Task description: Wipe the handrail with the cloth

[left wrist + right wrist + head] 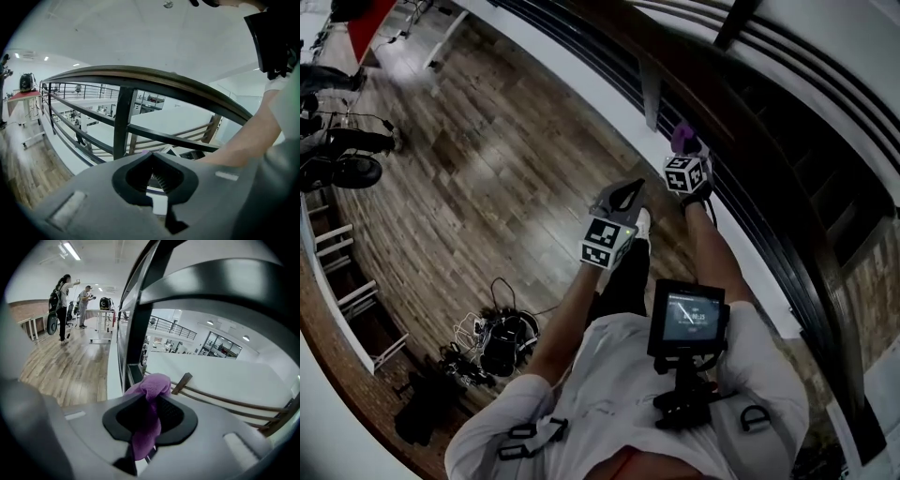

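Note:
The dark wooden handrail (741, 122) curves from the top middle down to the right, on black metal rails. My right gripper (683, 142) is right beside it, shut on a purple cloth (682, 137). In the right gripper view the cloth (153, 386) bunches out past the right gripper (151, 397), with the handrail (220, 277) close above and a black post (140, 329) just ahead. My left gripper (628, 194) hangs lower and to the left, shut and empty. From the left gripper (150, 153) the handrail (140, 73) arches overhead above a post (123, 122).
Wooden floor (487, 178) spreads to the left. A black bag with cables (502, 342) lies on it near my feet. A monitor (687, 317) hangs at my chest. Two people (63, 296) stand far off by a white table (101, 322). White frames (342, 272) line the left edge.

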